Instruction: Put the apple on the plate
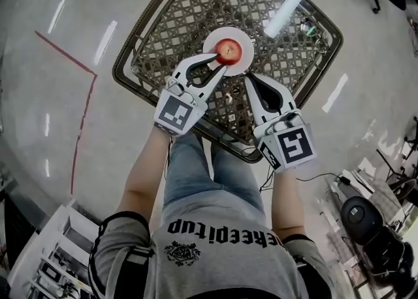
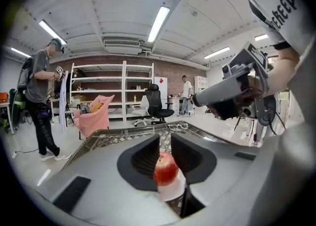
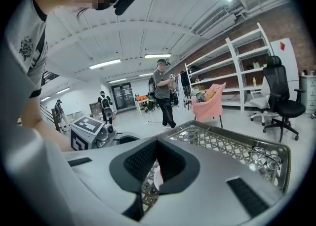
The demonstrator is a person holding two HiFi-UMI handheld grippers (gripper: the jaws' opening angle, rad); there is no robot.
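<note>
Red apple (image 1: 227, 50) is seen in the head view seated on the white plate (image 1: 243, 38), mid-desk (image 1: 196, 4) on metal lattice. Left gripper (image 1: 217, 62) is parked just short of it, tips aimed at the fruit. Right gripper (image 1: 249, 77) is held beside the plate, slightly farther off.

Left gripper view: fingers are set at a narrow gap, nothing clamped. Apple sits just beyond and below the tips, stem up, wider than the gap.

Right gripper view: fingers are pressed together, empty.

Placement is judged done. Left is nearer if a re-grip is needed.
</note>
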